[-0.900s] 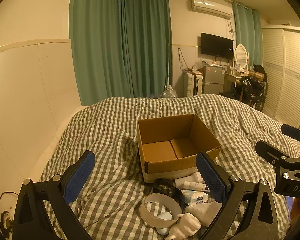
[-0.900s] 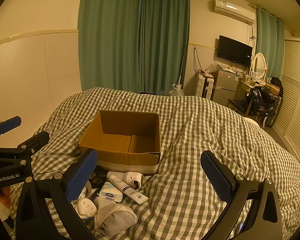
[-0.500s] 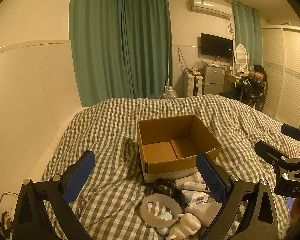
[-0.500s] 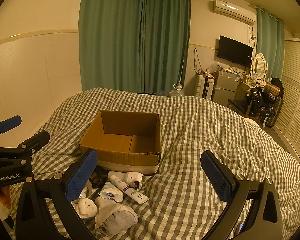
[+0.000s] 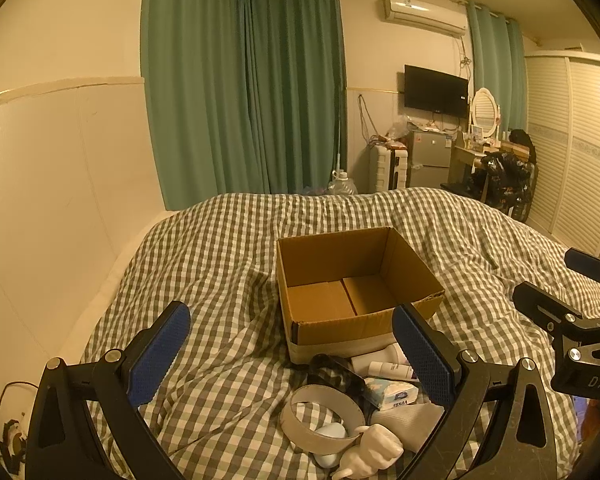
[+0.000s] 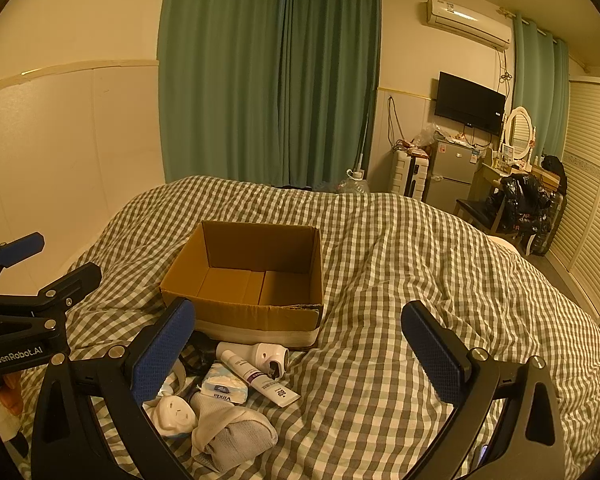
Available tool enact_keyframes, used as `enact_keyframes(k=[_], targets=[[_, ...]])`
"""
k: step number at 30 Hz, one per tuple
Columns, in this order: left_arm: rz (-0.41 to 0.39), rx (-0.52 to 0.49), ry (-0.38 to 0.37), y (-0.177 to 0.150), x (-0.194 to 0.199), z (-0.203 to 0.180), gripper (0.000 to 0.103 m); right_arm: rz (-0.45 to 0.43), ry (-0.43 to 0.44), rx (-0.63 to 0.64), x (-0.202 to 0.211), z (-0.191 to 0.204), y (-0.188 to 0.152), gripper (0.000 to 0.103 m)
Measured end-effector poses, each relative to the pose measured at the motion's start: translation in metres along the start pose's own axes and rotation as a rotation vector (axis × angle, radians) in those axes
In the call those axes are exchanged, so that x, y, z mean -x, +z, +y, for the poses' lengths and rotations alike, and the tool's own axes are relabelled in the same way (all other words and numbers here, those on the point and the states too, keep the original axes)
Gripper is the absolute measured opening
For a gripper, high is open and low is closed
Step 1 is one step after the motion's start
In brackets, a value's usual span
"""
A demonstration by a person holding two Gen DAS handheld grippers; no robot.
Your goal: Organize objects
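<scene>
Item: cardboard box [image 5: 360, 292], open-topped, nothing inside, standing on the checked bedcover [image 5: 220, 264] about mid-bed, near edge banded with pale tape; same place and angle as in the earlier frames. Item: cluster of loose things on the bedcover just in front of the box's near wall, unchanged from 0.9 s ago. It comprises a white tube with purple print [image 6: 260, 378] lying flat; a white cylindrical device [image 6: 270, 356] touching the tube; a tissue pack [image 6: 225, 388] just beside the tube; a rolled grey-and-white sock [image 6: 232, 436] nearest the cameras; a white plug-shaped piece [image 6: 172, 416] beside the sock; a coiled pale strap [image 5: 320, 416]; a dark patterned object [image 5: 336, 372] between strap and box, its kind unclear; a small white figure [image 5: 370, 454] at the near edge. Item: left gripper [image 5: 288, 356], fingers spread wide with blue pads showing, holding nothing, held above the near part of the bed with the cluster between its fingers in view; no shift against the earlier frames. Item: right gripper [image 6: 306, 354], fingers likewise spread wide and holding nothing, hovering over the near right part of the bed, position matching the earlier frames. Each gripper appears at the edge of the other's view.
</scene>
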State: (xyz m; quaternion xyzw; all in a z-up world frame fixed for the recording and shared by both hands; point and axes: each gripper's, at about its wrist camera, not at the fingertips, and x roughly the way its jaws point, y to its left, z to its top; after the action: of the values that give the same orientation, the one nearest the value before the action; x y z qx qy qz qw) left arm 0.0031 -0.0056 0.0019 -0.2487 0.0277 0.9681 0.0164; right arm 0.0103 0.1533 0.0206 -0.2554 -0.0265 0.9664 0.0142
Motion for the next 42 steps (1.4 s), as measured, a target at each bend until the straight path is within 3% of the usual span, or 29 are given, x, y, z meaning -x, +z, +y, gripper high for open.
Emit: enact_keyframes(k=[24,26,42], targets=[[0.001,-0.007,-0.004,-0.002,0.0,-0.001,0.103,-0.003,0.002,0.005,0.003,0.008,0.0,0.103],[-0.001,-0.03,-0.05,-0.002,0.0,-0.001,0.103,-0.004,0.006,0.006,0.004,0.009,-0.001,0.103],[0.013,-0.019,-0.048,-0.004,0.003,-0.001,0.103,-0.007,0.019,0.012,0.006,0.011,0.0,0.103]])
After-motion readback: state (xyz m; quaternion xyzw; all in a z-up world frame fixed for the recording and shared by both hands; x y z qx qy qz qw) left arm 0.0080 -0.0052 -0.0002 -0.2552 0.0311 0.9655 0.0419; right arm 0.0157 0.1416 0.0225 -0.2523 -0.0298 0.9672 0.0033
